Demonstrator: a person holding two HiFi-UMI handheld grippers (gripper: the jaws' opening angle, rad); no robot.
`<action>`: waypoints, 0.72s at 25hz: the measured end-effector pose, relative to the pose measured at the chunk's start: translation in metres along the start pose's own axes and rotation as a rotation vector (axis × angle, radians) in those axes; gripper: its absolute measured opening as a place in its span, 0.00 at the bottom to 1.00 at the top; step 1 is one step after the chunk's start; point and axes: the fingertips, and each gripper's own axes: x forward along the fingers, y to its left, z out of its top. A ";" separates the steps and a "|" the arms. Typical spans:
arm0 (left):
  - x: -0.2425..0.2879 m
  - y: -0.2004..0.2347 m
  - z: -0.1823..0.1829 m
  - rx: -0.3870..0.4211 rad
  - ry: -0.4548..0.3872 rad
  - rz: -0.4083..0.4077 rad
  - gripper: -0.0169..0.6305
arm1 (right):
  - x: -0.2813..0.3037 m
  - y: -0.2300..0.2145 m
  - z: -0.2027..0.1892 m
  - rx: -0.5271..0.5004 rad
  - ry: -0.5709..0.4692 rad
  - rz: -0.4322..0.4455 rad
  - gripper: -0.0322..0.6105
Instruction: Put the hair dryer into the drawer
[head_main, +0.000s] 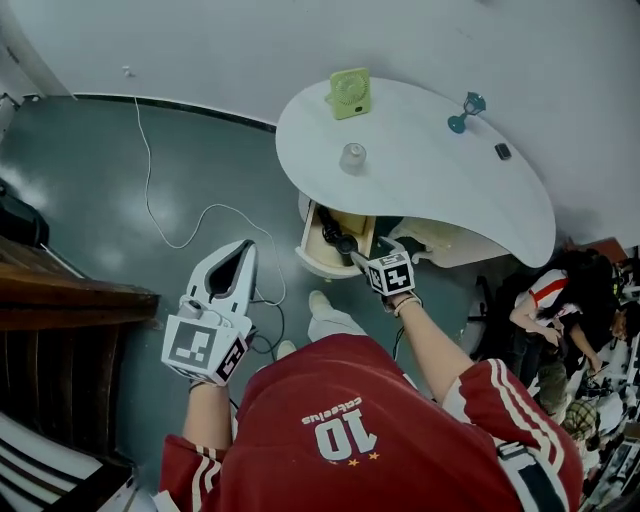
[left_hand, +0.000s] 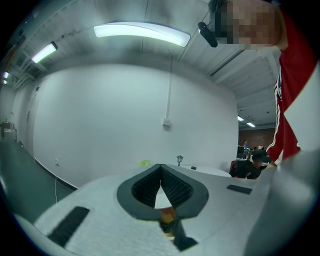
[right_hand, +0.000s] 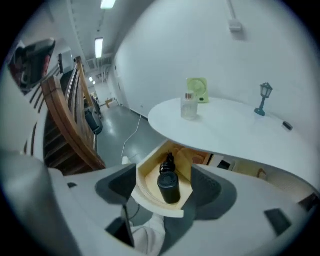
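Drawer (right_hand: 150, 202): hair dryer (right_hand: 169, 187) inside, clear of R gripper (right_hand: 164, 165).

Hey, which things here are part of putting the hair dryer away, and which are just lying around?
Job: hair dryer, lying inside the open drawer.

Lying about: green fan, clear jar, blue lamp ornament and small dark object on the white table; white cable on the floor.

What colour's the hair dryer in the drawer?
Black hair dryer; clearest in right gripper view.
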 end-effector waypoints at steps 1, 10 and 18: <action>-0.007 0.000 0.001 0.003 -0.008 -0.008 0.03 | -0.013 0.006 0.011 0.026 -0.046 -0.003 0.58; -0.080 -0.021 0.018 0.025 -0.096 -0.101 0.03 | -0.124 0.061 0.049 0.090 -0.276 -0.048 0.58; -0.130 -0.062 0.053 0.082 -0.206 -0.215 0.03 | -0.242 0.114 0.080 0.021 -0.463 -0.077 0.58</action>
